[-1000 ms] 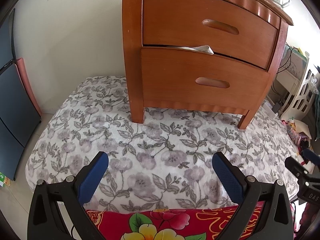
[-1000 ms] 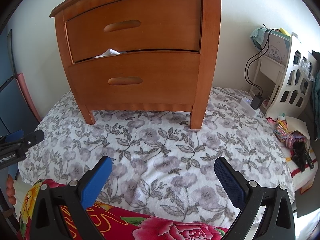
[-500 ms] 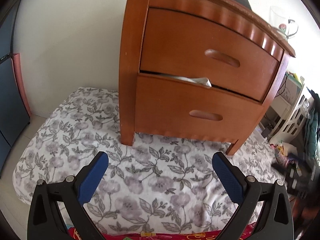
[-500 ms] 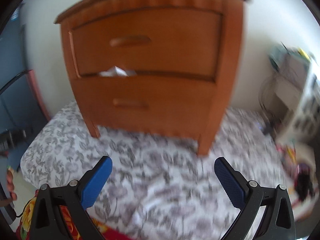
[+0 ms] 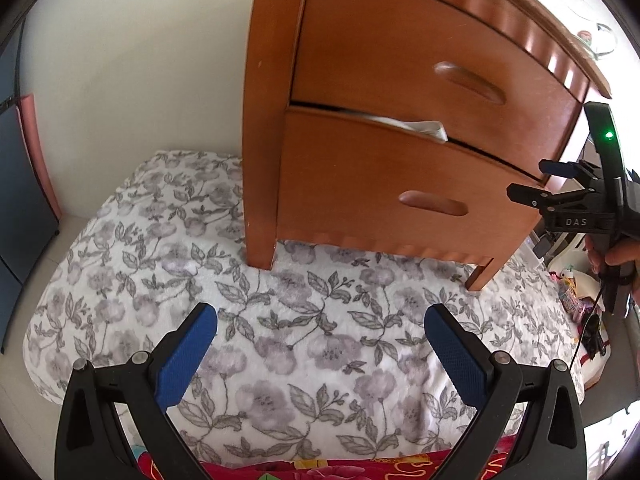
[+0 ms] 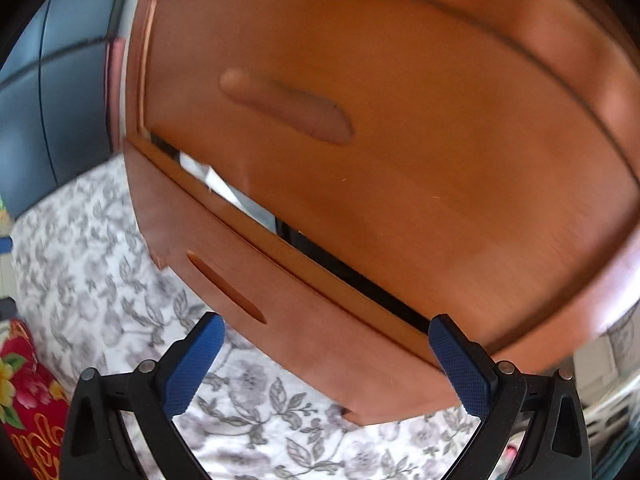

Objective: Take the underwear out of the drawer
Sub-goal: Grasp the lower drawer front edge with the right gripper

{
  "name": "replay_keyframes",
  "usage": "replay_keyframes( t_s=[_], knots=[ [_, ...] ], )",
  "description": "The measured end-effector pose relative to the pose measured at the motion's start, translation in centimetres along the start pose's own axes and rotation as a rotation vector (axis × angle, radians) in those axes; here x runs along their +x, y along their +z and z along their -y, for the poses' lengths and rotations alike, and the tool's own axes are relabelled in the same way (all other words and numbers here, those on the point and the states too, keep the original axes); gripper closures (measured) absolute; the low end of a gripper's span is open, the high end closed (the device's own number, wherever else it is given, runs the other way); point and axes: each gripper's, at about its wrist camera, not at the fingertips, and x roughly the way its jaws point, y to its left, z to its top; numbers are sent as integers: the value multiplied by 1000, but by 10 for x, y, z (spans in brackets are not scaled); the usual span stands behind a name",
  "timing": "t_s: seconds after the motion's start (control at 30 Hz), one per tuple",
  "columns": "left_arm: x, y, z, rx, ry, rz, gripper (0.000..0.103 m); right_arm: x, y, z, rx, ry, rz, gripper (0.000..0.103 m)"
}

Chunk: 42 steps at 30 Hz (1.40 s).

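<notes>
A brown wooden nightstand [image 5: 264, 120] with two drawers stands on a floral cloth [image 5: 200, 280]. White fabric [image 5: 420, 126] pokes out of the slit above the lower drawer [image 5: 360, 176]; in the right wrist view the white fabric [image 6: 216, 180] shows in the same gap. My left gripper [image 5: 320, 328] hangs open over the cloth, well short of the nightstand. My right gripper [image 6: 326, 334] is open and tilted, close up against the lower drawer [image 6: 300, 312], with the upper drawer [image 6: 400, 140] filling the view. From the left wrist view the right gripper [image 5: 532, 182] sits by the nightstand's right edge.
A white wall [image 5: 140, 60] rises behind the nightstand. Dark blue panels [image 5: 20, 200] stand at the far left. A red floral cloth [image 5: 360, 470] lies at the near edge. Clutter and a white rack [image 5: 572, 280] sit to the right; a hand [image 5: 616, 256] holds the right gripper.
Both grippers have moved toward the nightstand. The right one has come up very close to the drawer fronts and rolled sideways; it now shows at the right edge of the left wrist view.
</notes>
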Motion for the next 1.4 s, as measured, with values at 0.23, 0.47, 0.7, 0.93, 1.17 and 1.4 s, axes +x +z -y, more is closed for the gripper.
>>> replay_keyframes(
  t_s=[0.23,0.47,0.7,0.93,1.17,1.4],
  knots=[
    [16,-3,-15,-38,-8,-38,0,24,1,-2,-44,17,-53,0],
    [21,-2,-22,-61,-17,-41,0,34,-1,-9,-97,3,-69,0],
    [25,-4,-23,-72,-41,-55,0,39,1,-13,-195,42,-145,0],
    [21,-2,-27,-83,-55,-48,0,40,6,-8,-173,113,-205,0],
    [19,-1,-35,-110,-68,-48,0,31,5,-12,-200,151,-253,0],
    [12,0,-34,-107,-73,-36,0,39,3,-24,-235,129,-298,0]
  ],
)
